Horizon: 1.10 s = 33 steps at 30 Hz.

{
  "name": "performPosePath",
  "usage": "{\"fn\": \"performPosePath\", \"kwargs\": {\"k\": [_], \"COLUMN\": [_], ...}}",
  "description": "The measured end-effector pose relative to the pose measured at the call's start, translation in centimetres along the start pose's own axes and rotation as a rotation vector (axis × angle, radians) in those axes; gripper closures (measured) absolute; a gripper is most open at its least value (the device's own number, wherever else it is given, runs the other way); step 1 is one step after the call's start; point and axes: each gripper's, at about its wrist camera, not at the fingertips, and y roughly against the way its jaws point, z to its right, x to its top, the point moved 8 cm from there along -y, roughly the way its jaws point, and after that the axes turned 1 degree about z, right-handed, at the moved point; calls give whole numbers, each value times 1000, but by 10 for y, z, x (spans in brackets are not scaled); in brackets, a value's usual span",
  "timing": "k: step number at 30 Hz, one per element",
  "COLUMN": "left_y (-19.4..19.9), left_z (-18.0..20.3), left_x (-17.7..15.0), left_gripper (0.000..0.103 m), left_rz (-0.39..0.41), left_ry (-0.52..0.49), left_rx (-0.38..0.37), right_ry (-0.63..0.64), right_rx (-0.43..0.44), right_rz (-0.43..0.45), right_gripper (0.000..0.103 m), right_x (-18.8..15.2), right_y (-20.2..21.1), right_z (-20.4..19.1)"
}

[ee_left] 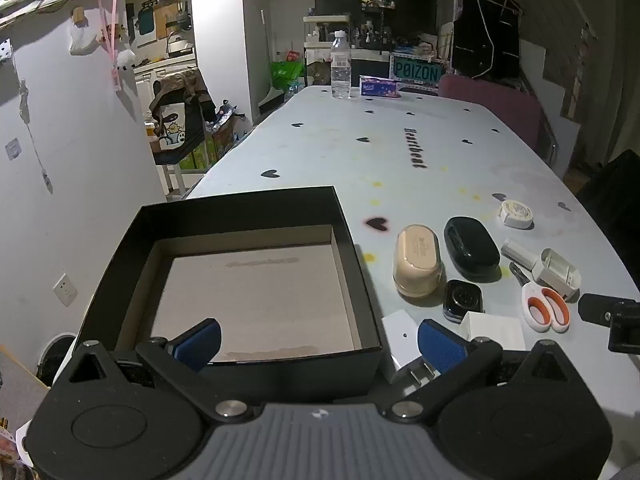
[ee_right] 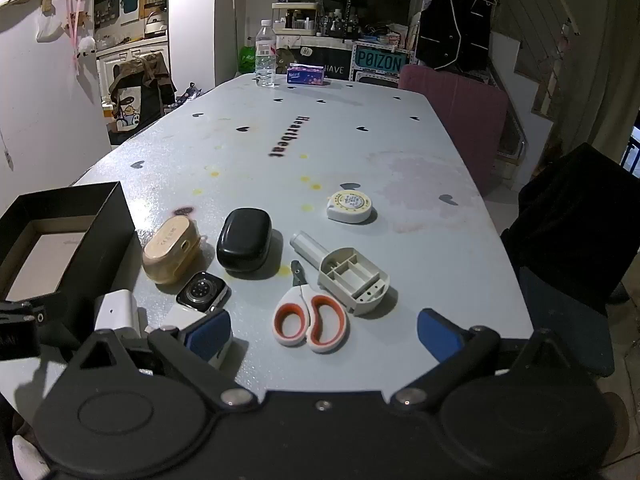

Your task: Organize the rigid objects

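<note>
both jaws wide apart over black box (ee_left: 352, 236), scissors (ee_right: 310, 320)

We see a matt black cardboard box (ee_left: 352, 264) with a raw, pale paperboard floor. The tabletop (ee_right: 360, 128) wears a smooth, faintly sheened printed cover. The black case (ee_right: 244, 240) is glossy plastic, the beige case (ee_right: 170, 250) smooth plastic. The scissors (ee_right: 310, 320) have shiny white and orange plastic handles. The water bottle (ee_left: 341, 66) is clear plastic.
</note>
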Motion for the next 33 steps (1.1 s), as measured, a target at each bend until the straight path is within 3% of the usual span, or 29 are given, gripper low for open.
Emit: {"fn": "performPosePath", "kwargs": {"k": [33], "left_y": [0], "left_z": [0], "left_x": [0], "left_gripper": [0], "left_rz": [0], "left_ry": [-2], "left_rx": [1], "right_ry": [0], "right_rx": [-1], "right_rz": [-5], "right_gripper": [2], "right_x": [-2], "right_y": [-2], "right_z": [4]}}
